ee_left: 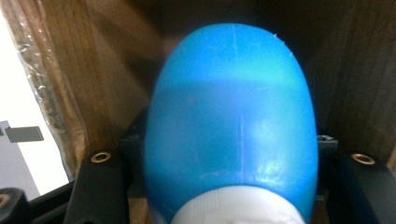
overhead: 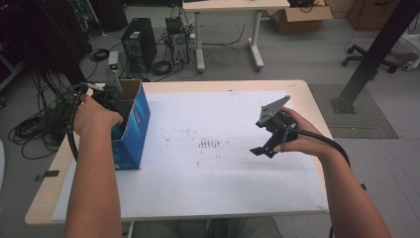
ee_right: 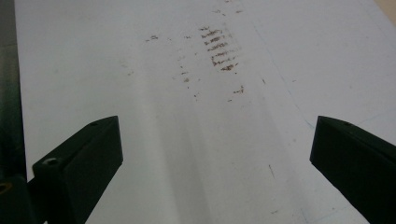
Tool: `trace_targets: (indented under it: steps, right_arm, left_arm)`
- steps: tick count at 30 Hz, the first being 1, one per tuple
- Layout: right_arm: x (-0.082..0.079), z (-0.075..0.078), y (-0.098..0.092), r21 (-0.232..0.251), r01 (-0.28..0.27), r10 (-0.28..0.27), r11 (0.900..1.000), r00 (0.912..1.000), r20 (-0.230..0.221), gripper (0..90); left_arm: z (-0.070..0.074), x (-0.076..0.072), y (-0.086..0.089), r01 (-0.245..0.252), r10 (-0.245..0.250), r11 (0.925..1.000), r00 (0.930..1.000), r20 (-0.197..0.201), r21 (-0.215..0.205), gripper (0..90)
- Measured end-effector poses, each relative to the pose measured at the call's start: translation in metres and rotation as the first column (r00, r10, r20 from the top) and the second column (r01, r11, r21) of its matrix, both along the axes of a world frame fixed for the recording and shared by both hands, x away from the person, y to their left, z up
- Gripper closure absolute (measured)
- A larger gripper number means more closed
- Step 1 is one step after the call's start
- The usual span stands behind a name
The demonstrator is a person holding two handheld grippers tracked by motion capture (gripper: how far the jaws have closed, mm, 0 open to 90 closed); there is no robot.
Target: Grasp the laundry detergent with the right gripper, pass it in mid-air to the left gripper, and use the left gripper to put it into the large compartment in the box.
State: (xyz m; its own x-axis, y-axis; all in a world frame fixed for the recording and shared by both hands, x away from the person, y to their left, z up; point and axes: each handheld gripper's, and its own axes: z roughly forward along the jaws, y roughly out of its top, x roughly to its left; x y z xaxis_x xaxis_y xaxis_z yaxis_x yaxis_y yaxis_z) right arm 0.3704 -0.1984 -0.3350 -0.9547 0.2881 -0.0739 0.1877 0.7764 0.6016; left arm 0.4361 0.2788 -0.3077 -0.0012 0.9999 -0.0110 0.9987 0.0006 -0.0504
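Note:
An open blue carton (overhead: 134, 130) stands upright at the left side of the table. My left gripper (overhead: 108, 100) reaches down into its top. In the left gripper view a smooth blue bottle (ee_left: 231, 116) with a white cap (ee_left: 238, 209) sits between the two black jaws, which press on its sides, with the carton's brown inner wall (ee_left: 109, 70) behind it. My right gripper (overhead: 263, 149) hovers over the right part of the white sheet (ee_right: 154, 116). Its jaws stand wide apart with nothing between them.
A white sheet (overhead: 213, 168) with dark scuff marks (overhead: 210, 144) covers most of the wooden table (overhead: 307, 91). Beyond the table's far edge are a computer tower (overhead: 139, 42), floor cables (overhead: 29, 129), another desk (overhead: 228, 6) and a black slanted post (overhead: 376, 49).

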Motion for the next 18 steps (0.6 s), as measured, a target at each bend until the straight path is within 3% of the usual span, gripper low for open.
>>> trace_targets:
  steps: [7,18]
  right_arm:
    - [-0.0009,-0.0001,0.0008,-0.001,0.001,-0.001,1.000,1.0000,-0.001,2.6]
    - [-0.0024,-0.0004,0.0024,0.000,-0.009,0.009,1.000,1.0000,0.001,2.6]
  left_arm:
    - [0.0007,-0.0009,0.0000,0.004,-0.004,1.0000,1.0000,-0.004,0.004,30.8]
    - [0.0089,-0.0041,-0.0015,-0.001,0.001,1.0000,1.0000,0.004,0.001,31.4]
